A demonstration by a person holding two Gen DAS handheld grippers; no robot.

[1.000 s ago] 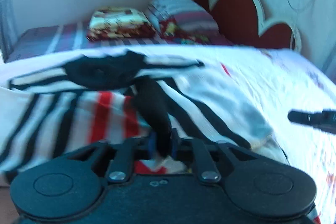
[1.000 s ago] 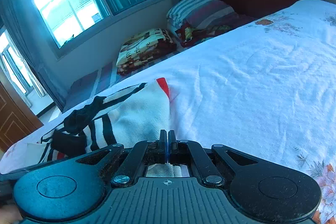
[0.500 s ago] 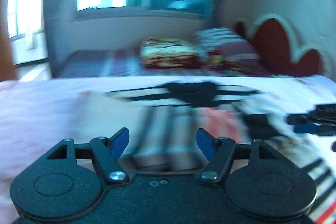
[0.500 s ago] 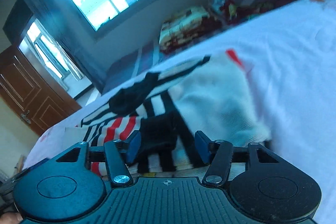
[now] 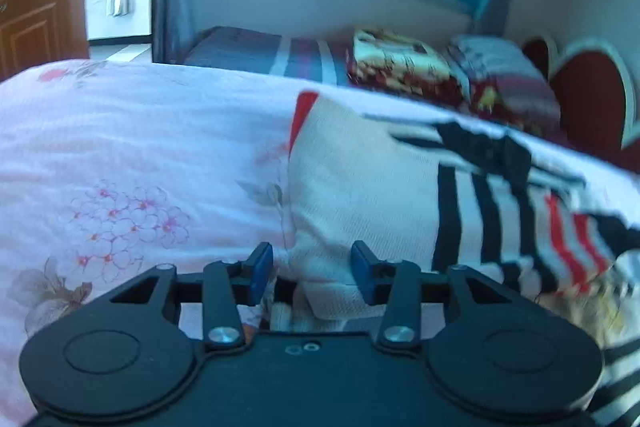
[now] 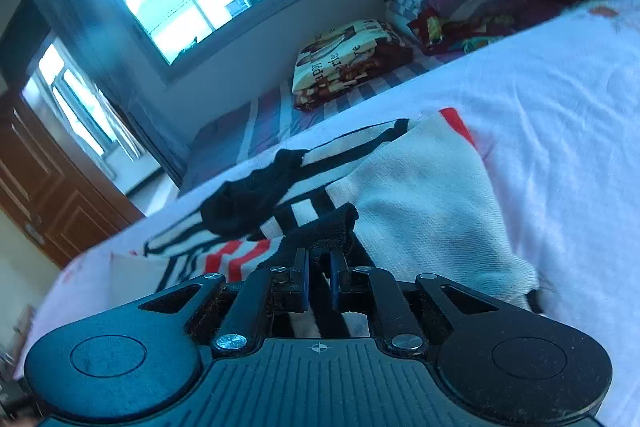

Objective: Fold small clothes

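Bedroom, bed with white floral sheet [image 5: 120,155]. White knit garment with black and red stripes [image 5: 380,187] lies half folded. My left gripper [image 5: 312,267]: fingers wide apart, straddling garment edge, nothing pinched. My right gripper [image 6: 319,281]: fingers nearly closed on black cuff [image 6: 328,227]. Judged step: regrasp; next, pinch edge, carry fold across.

The sweater [image 5: 400,187] is cream with black and red stripes and a black collar [image 6: 248,199]. The bedsheet [image 5: 120,155] is pale pink with purple flowers. The gripper pads [image 5: 260,267] are blue.
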